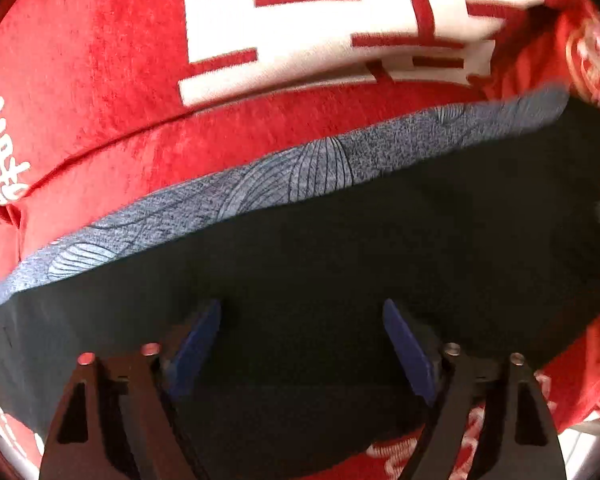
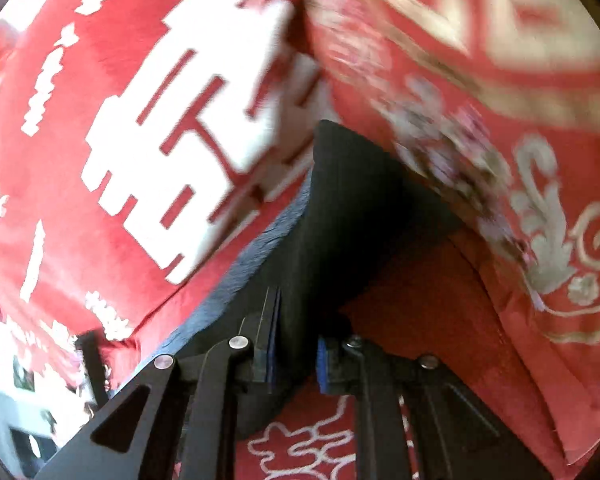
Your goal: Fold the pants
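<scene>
Covering nearly everything in both views, a red bedspread [image 1: 100, 80] with big white block characters [image 1: 300, 32] lies under my work; in the right wrist view the same red cloth [image 2: 80, 160] fills the left side, and a second red piece with pale gold scrollwork [image 2: 540, 220] drapes over the far right, blurred.

Next in size come the pants [image 1: 340, 248], dark, almost black, spread flat across the near half of the left wrist view. Along their far edge runs a grey-blue band printed with thin curved line shapes [image 1: 260, 192], slanting from near left up to far right. A small white speck sits at the pants' left edge. The cloth looks smooth and lies directly on the bedspread.

In the right wrist view the pants [image 2: 364, 200] rise as a dark narrow fold running away from me toward the far middle, with the grey-blue band [image 2: 260, 248] showing along their left side.

My left gripper [image 1: 302, 308] hovers over the dark cloth with its blue fingers [image 1: 198, 344] spread wide apart and nothing between them.

My right gripper [image 2: 296, 352] has its blue fingers [image 2: 272, 360] drawn close together, pinching a fold of the dark pants that passes between them.
</scene>
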`<act>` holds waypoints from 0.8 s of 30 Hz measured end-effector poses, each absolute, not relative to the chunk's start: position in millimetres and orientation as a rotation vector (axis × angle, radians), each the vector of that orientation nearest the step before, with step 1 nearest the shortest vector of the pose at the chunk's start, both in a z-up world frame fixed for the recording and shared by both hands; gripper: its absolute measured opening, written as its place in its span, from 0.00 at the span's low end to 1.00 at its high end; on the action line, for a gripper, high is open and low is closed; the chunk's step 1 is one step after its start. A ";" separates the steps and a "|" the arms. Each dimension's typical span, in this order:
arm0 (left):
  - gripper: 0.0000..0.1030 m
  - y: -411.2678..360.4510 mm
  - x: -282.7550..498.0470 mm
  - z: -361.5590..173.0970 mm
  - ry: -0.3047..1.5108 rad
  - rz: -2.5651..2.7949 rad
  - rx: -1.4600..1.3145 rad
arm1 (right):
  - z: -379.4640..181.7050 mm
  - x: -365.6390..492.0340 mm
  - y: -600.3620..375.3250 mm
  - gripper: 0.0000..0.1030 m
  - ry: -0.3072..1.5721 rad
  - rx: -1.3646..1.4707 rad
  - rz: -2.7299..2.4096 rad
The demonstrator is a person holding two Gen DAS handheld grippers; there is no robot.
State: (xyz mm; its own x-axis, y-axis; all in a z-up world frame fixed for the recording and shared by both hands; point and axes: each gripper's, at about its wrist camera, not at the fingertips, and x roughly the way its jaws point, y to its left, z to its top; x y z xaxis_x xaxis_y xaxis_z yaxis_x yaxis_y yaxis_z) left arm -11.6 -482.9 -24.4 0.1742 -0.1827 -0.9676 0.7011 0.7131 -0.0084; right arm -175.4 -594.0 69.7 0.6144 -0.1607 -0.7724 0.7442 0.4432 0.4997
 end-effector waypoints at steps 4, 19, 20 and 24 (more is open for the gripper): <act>0.84 -481.7 -8.6 -23.3 1.258 -0.718 0.504 | 97.5 -147.8 -569.3 0.16 0.735 0.817 -0.581; 0.84 -249.3 93.5 23.4 1.317 -0.536 0.342 | 124.8 -15.3 -386.3 0.19 0.968 0.327 -0.426; 0.84 -227.0 102.3 21.8 1.319 -0.503 0.342 | 114.1 -2.8 -367.4 0.21 0.999 0.290 -0.411; 0.84 -165.4 131.7 3.3 1.358 -0.391 0.349 | 31.2 45.6 -290.5 0.26 1.250 0.072 -0.411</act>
